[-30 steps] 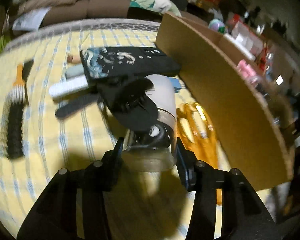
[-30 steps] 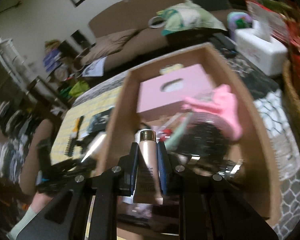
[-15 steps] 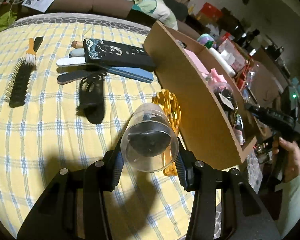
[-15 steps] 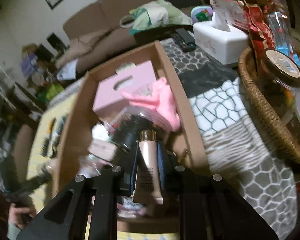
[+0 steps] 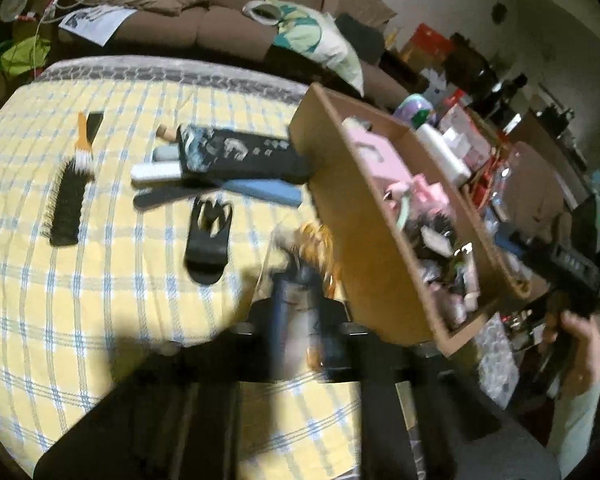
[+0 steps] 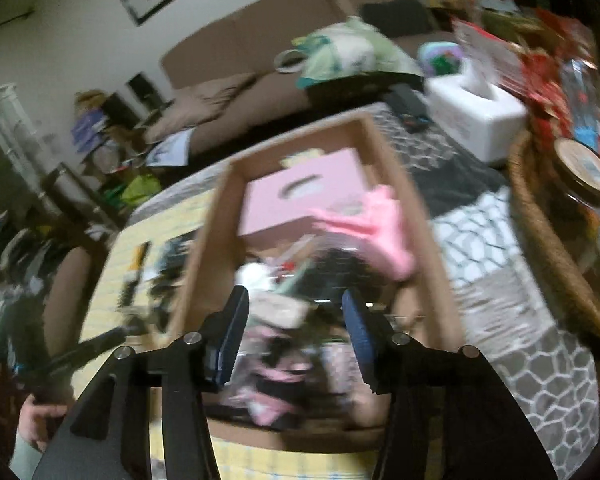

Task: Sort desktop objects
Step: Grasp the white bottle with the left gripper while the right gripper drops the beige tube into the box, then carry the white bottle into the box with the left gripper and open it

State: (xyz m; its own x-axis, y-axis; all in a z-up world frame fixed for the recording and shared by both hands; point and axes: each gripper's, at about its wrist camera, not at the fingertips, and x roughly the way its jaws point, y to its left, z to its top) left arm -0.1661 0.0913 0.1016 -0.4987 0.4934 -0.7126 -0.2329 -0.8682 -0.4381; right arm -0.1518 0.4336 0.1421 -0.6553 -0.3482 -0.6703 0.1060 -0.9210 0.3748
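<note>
Both grippers are pictured mid-sort: the left gripper is seen closed, its blurred fingers drawn together above the yellow checked cloth, nothing clearly held. The right gripper is caught opening, empty, over the cardboard box, where a pink box is kept.

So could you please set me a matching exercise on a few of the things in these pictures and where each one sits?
Things:
1. hairbrush
2. pink box
3. tissue box
4. black clip

Places:
A. inside the cardboard box
B. on the grey patterned cloth, beside the basket
C. far left of the yellow checked cloth
D. on the yellow cloth, nearest the left gripper

Pairs: 1-C, 2-A, 3-B, 4-D
</note>
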